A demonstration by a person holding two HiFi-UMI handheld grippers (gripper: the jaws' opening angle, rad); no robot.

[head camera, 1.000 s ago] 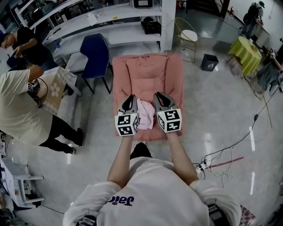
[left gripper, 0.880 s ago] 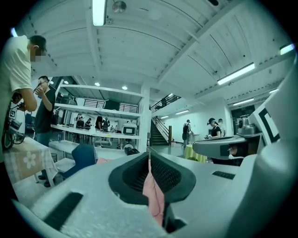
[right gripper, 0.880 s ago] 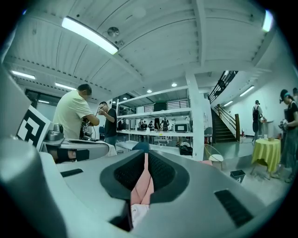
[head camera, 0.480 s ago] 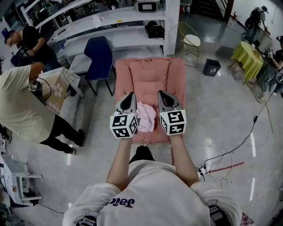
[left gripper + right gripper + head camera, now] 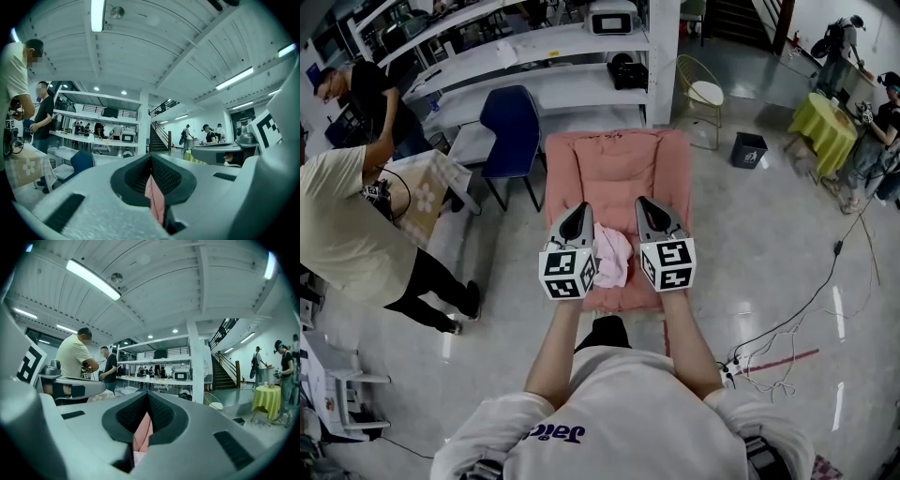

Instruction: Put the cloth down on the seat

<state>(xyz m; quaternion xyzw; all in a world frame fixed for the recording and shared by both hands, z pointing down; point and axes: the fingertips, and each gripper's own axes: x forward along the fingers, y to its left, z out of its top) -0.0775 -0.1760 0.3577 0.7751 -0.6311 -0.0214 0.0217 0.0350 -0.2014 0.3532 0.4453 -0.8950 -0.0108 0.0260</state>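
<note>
A pale pink cloth (image 5: 612,255) hangs bunched between my two grippers, over the front part of a pink cushioned seat (image 5: 617,164). My left gripper (image 5: 581,208) is shut on the cloth's left edge, and a pink fold (image 5: 154,199) shows pinched between its dark pads. The right gripper (image 5: 645,202) is shut on the right edge, with pink fabric (image 5: 141,434) caught between its pads too. Both grippers point away from me, side by side, about a cloth's width apart. In both gripper views the cameras look upward at the ceiling.
A blue chair (image 5: 508,117) stands left of the seat, with white shelving (image 5: 534,56) behind. A person in a cream shirt (image 5: 337,225) stands at the left. A wire chair (image 5: 701,89), dark bin (image 5: 748,150), yellow-draped table (image 5: 820,117) and floor cables (image 5: 769,337) lie to the right.
Both grippers keep the cloth between them over the seat's front and have barely shifted. The bunch of cloth looks a little tighter now.
</note>
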